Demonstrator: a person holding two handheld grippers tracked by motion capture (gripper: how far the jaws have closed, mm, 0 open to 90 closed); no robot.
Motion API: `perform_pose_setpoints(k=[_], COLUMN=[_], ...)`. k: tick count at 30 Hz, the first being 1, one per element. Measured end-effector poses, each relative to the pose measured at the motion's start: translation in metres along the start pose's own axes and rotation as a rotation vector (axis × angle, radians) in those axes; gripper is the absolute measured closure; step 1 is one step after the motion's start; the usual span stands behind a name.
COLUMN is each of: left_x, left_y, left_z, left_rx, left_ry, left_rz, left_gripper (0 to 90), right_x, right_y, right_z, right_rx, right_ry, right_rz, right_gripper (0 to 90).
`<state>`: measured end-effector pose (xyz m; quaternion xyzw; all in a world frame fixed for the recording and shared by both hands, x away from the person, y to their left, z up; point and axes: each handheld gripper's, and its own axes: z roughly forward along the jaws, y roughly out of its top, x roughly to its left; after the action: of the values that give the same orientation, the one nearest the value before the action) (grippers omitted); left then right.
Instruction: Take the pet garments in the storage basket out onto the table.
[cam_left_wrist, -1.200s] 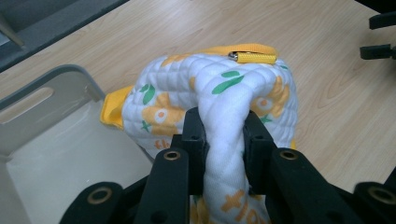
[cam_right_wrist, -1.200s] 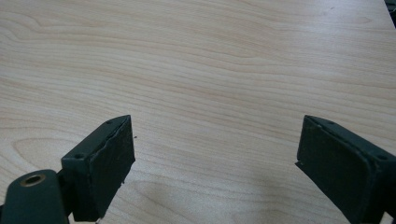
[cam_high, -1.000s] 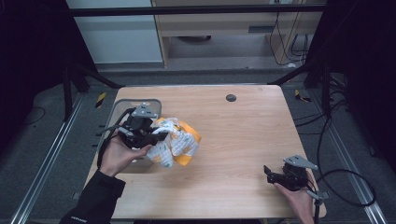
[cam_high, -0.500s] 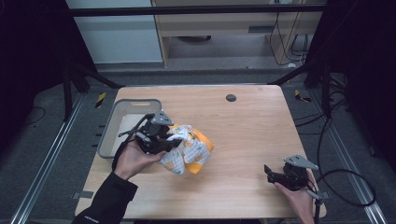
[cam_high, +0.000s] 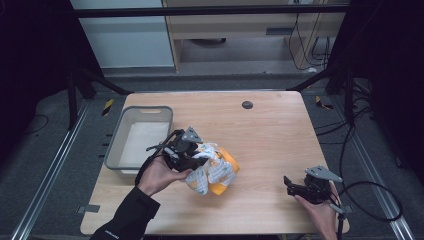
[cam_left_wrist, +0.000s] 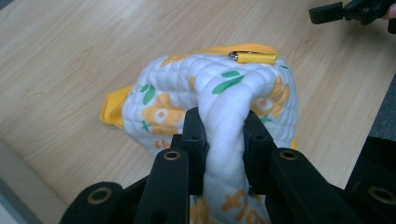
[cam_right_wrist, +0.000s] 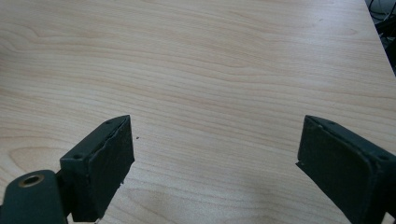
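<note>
A quilted white pouch (cam_high: 214, 170) with orange and green prints and a yellow zip edge rests near the table's middle, left of centre. My left gripper (cam_high: 192, 156) is shut on a bunched fold of this pouch (cam_left_wrist: 224, 121), the black jaws pinching the fabric from both sides. My right gripper (cam_high: 289, 185) sits low at the table's front right corner, far from the pouch. In the right gripper view its jaws (cam_right_wrist: 215, 158) stand wide open over bare wood with nothing between them.
A grey plastic bin (cam_high: 126, 159) stands at the table's left edge, just behind my left hand. A small dark round hole (cam_high: 247, 104) marks the table's far middle. Cables trail off the right side of the wooden table (cam_high: 280, 135).
My left gripper has carried the pouch rightward and toward the front, away from the grey bin and lower to the table. The right gripper has stayed put.
</note>
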<state>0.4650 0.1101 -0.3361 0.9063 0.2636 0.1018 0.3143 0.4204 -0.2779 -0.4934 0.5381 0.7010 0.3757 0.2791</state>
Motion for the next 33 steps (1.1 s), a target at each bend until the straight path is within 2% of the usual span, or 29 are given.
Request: perform_pose_setpoints(k=[11, 27, 33], left_x=[-0.011, -0.029, -0.032], left_y=[-0.001, -0.011, -0.017], left_z=[0.027, 0.072, 0.083], left_rx=[0.03, 0.061, 0.083], left_ry=[-0.028, -0.057, -0.062], left_rz=[0.031, 0.081, 0.087], left_gripper=[74.5, 73.5, 71.3], right_x=[-0.001, 0.001, 0.0], right_y=[0.0, 0.001, 0.0], right_z=[0.0, 0.0, 0.0], right_rx=[-0.004, -0.004, -0.002], right_ry=[-0.004, 0.001, 0.001], right_rz=[-0.009, -0.01, -0.011], right_gripper=[10.7, 10.6, 10.5])
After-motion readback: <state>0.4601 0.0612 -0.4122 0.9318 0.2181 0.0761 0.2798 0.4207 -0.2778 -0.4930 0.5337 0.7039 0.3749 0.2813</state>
